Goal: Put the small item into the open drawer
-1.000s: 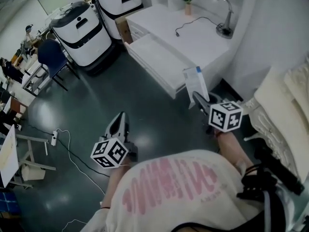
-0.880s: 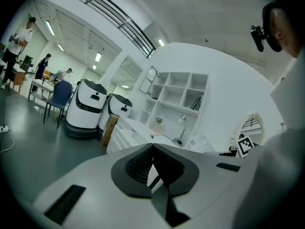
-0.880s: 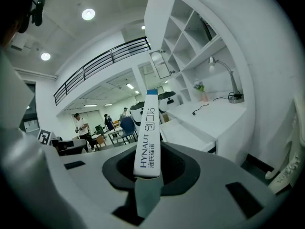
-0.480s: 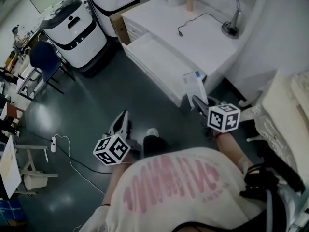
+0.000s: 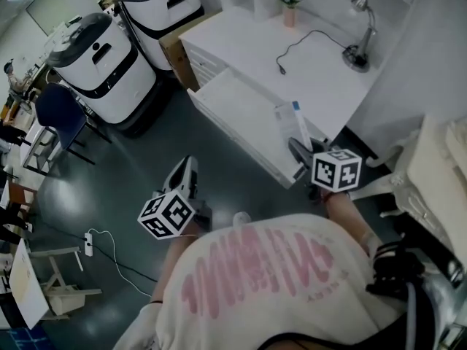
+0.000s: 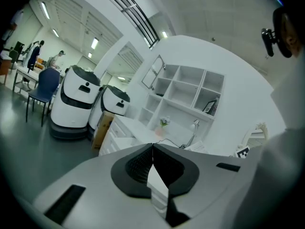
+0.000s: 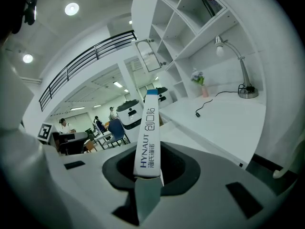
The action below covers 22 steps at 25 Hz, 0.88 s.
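A small flat white box (image 5: 290, 122) with a blue end and "HYNAUT" print stands upright in my right gripper (image 5: 299, 149), whose jaws are shut on its lower end. In the right gripper view the box (image 7: 146, 136) rises from between the jaws. The box hangs over the front corner of the open white drawer (image 5: 244, 115), which sticks out of the white desk (image 5: 321, 64). My left gripper (image 5: 187, 169) hovers over the dark floor, left of the drawer, shut and holding nothing; its tips (image 6: 152, 146) meet.
On the desk are a lamp (image 5: 360, 29), a black cable (image 5: 298, 45) and a small flower vase (image 5: 290, 4). Two white machines (image 5: 98, 58) and a cardboard box (image 5: 175, 48) stand left of the desk. A blue chair (image 5: 58, 109) is at far left. Shelves (image 7: 190, 27) rise above.
The person has stepped toward the desk. My right gripper has carried the box from in front of the drawer to over its front corner. The left gripper stayed low and shut.
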{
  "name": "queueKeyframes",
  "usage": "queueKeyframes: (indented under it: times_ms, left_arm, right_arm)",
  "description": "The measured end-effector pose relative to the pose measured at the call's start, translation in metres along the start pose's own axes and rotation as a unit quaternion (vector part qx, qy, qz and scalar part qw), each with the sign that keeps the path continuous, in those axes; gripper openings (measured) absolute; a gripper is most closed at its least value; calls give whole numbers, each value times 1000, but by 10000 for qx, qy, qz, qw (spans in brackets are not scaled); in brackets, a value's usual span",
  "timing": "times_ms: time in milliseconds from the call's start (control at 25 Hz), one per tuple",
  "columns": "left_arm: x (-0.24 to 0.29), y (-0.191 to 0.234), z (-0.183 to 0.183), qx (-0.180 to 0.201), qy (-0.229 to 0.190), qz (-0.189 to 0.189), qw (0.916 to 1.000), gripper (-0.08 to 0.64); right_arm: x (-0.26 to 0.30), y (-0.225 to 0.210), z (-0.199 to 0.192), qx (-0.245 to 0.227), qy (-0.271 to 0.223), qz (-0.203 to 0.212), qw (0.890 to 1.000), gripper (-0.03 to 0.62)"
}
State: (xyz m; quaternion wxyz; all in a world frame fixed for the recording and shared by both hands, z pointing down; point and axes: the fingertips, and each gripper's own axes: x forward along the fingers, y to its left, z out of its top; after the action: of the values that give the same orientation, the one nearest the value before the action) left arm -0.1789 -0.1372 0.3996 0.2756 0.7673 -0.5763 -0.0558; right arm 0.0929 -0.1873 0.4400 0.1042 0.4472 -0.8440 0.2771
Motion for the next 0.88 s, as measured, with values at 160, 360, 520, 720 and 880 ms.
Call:
queueKeyframes:
  times_ms: [160,360,520,720,880]
  left_arm:
    - [30,16,28,142,51,-354,9993,29]
    - [60,48,48,254,96,-366,9990,29]
    - [81,80,46,205,239,-152,9994,29]
    - [104,98,46,125,351,-235,9990,29]
    - [116,101,49,39,343,-319,9989,29]
  right_arm:
    - [36,1,21,105,-63,-61,9999,89]
    - [78,-4,32,94,-8,-248,9996,89]
    - [105,-20,21,219,217,-406,9987,89]
    - [129,-48,-3,460,570,-641,9953,89]
    - [141,-67,-31,693,939,-708,9906,89]
